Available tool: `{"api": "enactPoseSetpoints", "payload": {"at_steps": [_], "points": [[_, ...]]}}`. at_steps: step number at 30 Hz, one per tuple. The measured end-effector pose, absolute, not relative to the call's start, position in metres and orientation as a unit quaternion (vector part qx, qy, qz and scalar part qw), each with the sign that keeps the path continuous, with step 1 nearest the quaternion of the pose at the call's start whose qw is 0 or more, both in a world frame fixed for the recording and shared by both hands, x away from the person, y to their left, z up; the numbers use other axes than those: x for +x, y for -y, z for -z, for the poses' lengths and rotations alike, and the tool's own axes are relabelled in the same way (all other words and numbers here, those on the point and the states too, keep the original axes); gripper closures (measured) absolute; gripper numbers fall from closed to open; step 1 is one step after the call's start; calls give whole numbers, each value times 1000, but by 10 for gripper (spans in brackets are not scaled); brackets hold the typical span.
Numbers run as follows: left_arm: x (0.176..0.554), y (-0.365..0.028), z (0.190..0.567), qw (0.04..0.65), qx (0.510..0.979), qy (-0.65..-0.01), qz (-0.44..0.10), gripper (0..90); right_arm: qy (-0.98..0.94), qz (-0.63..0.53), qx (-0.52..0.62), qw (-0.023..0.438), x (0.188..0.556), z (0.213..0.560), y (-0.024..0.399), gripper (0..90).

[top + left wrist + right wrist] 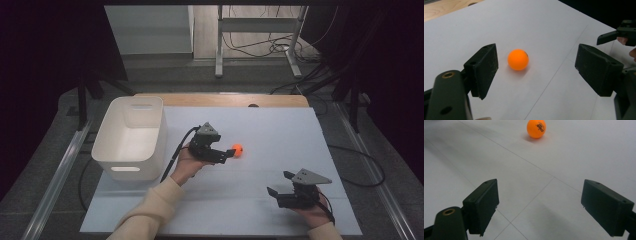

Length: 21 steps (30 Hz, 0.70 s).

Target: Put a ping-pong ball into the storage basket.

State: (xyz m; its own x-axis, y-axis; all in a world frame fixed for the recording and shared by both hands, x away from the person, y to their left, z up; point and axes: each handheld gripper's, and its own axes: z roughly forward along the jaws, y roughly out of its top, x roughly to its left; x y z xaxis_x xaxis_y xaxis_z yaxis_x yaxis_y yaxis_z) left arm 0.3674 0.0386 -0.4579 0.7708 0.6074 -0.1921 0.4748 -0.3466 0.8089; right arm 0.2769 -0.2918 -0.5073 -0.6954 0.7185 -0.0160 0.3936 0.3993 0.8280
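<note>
Left claw (pixel 536 67) open near orange ball (pixel 518 59)

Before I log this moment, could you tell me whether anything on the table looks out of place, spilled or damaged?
Nothing stands out. The orange ball sits intact on the white table, just ahead of the open left claw. The white bin stands upright at the left, and the right claw is open near the front edge.
</note>
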Motion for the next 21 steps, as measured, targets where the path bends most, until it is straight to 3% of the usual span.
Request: {"api": "enactPoseSetpoints", "payload": {"at_steps": [21], "points": [[387, -16, 474, 429, 836, -335, -68, 192, -816, -428, 343, 184, 278, 508, 291, 153]]}}
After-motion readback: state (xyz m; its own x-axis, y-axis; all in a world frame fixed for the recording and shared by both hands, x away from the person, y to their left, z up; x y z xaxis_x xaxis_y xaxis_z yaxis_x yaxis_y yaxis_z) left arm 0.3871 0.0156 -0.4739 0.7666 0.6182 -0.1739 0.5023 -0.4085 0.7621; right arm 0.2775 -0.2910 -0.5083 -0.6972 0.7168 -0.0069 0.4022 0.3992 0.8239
